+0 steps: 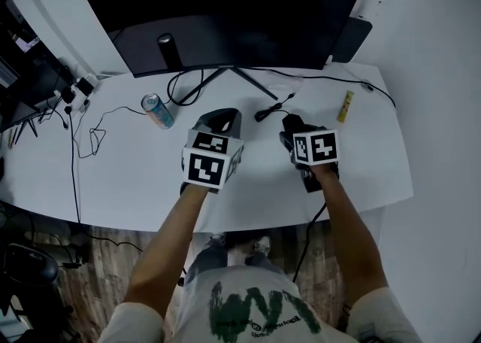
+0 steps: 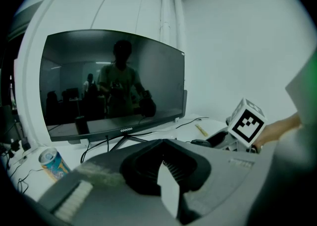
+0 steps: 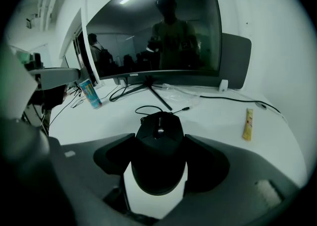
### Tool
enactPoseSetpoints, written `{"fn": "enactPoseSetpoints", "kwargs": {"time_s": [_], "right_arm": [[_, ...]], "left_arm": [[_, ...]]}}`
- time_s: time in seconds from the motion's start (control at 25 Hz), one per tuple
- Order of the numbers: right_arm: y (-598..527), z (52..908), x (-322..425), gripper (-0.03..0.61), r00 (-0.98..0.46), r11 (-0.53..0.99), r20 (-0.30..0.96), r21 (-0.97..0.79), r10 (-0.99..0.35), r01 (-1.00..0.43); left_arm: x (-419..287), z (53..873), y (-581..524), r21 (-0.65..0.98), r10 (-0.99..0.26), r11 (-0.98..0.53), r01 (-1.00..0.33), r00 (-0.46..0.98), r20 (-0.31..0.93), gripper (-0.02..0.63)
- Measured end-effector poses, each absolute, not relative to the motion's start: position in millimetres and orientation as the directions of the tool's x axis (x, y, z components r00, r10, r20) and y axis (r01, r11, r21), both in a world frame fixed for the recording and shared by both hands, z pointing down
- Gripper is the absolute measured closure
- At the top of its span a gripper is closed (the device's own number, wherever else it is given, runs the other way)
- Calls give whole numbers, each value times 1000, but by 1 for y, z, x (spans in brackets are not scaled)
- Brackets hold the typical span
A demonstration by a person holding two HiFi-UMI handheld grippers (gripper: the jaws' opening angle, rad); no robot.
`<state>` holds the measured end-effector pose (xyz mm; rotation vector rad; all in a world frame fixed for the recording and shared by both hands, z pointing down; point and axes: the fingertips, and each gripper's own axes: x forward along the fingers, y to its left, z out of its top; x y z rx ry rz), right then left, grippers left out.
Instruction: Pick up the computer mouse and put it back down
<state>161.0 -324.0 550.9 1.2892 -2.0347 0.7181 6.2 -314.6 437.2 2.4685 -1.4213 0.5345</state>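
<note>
**A:** The right gripper (image 3: pixel 159 140) first. How do its jaws stand?

**B:** Spread fairly wide and pinching a black computer mouse (image 3: pixel 159 163) by its two sides. That gripper's own view shows the pads against the shell, the scroll wheel facing up and the nose pointing toward the monitor (image 3: pixel 153 31).

**A:** Where is the mouse, then?

**B:** In that grip, over the front middle of the white desk (image 3: pixel 213 121). I cannot tell whether its underside clears the surface. Its cable (image 3: pixel 148 110) lies in a loop just ahead of it.

**A:** And the left gripper (image 2: pixel 163 145)?

**B:** Its jaws are drawn together at the tips, with nothing between them. It is held beside the right one, apart from it.

**A:** What does the head view add?

**B:** From above, the marker cubes (image 1: pixel 204 159) cover much of each gripper, and I cannot pick out the mouse. It does give the layout, though. A drink can (image 1: pixel 157 110) sits left of the monitor's stand (image 1: pixel 233 77), and a yellow sachet (image 1: pixel 345 106) lies toward the right edge. A power strip (image 1: pixel 79 89) with tangled leads is at the far left, and there is wooden floor (image 1: pixel 98 266) below the desk's near edge.

**A:** Does anything show only in the gripper views?

**B:** The dark curved screen mirrors the person, whereas from above it reads plain black. The left gripper view also catches one of the marker cubes, the right gripper's, off to its right. A white wall (image 2: pixel 237 46) stands behind the desk.
</note>
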Motion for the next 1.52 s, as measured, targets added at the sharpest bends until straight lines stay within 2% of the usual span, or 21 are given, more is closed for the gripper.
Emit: {"fn": "enactPoseSetpoints", "kwargs": {"time_s": [1.0, 1.52], "right_arm": [[-335, 405, 156, 267, -398, 392, 473, -116, -786, -912], [-341, 342, 158, 267, -409, 400, 355, -103, -841, -911]], "left_arm": [[7, 358, -326, -6, -825, -502, -865, 477, 304, 611], [4, 338, -331, -14, -841, -491, -871, 470, 270, 611]]}}
